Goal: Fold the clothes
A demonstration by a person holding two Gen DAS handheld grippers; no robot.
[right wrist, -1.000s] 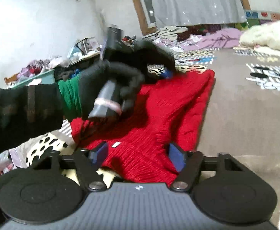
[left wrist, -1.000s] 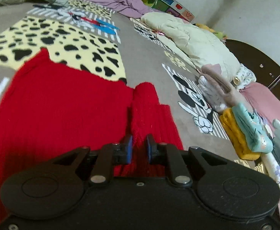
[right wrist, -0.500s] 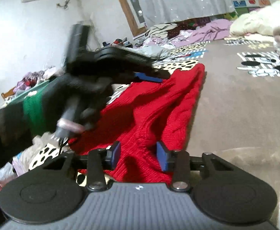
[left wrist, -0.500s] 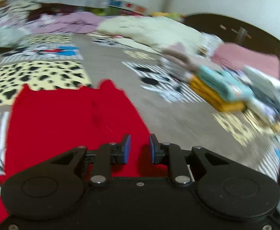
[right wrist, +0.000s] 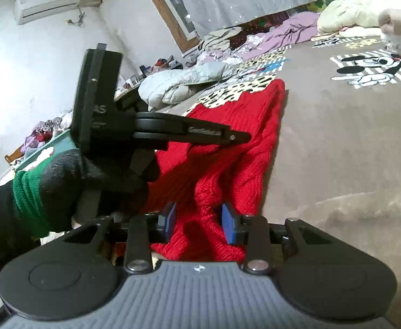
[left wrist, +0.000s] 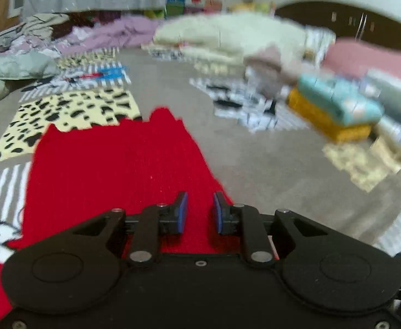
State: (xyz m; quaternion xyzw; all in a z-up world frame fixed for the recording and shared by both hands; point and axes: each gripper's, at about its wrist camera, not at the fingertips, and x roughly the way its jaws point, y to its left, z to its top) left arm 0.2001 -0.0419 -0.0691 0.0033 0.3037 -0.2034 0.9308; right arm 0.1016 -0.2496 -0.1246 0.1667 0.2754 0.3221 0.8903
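reaching over a bed from two gripper-mounted cameras, near to far. closest in the right wrist view, the right gripper [right wrist: 199,223] has its blue pads set narrowly apart with a raised ridge of the red sweater [right wrist: 236,148] standing between them; whether the pads actually press the knit cannot be told. just left of it, a black-gloved left hand [right wrist: 90,186] with a green cuff holds the left gripper [right wrist: 239,137] above the sweater. in the left wrist view, the left gripper [left wrist: 200,213] shows a narrow gap between its pads with nothing in it, hovering over the near edge of the red sweater [left wrist: 112,164], which lies mostly flat on the patterned bedspread [left wrist: 255,164]. the right side of the sweater looks already folded inward.

to do this fold well, i judge the right pads should close on a full pinch of knit, both layers, before lifting, and the left gripper should take a matching edge so the cloth rises evenly and does not sag or twist.

farther off sits a blurred stack of folded clothes [left wrist: 335,109], then loose bedding [left wrist: 228,35] by the wall.
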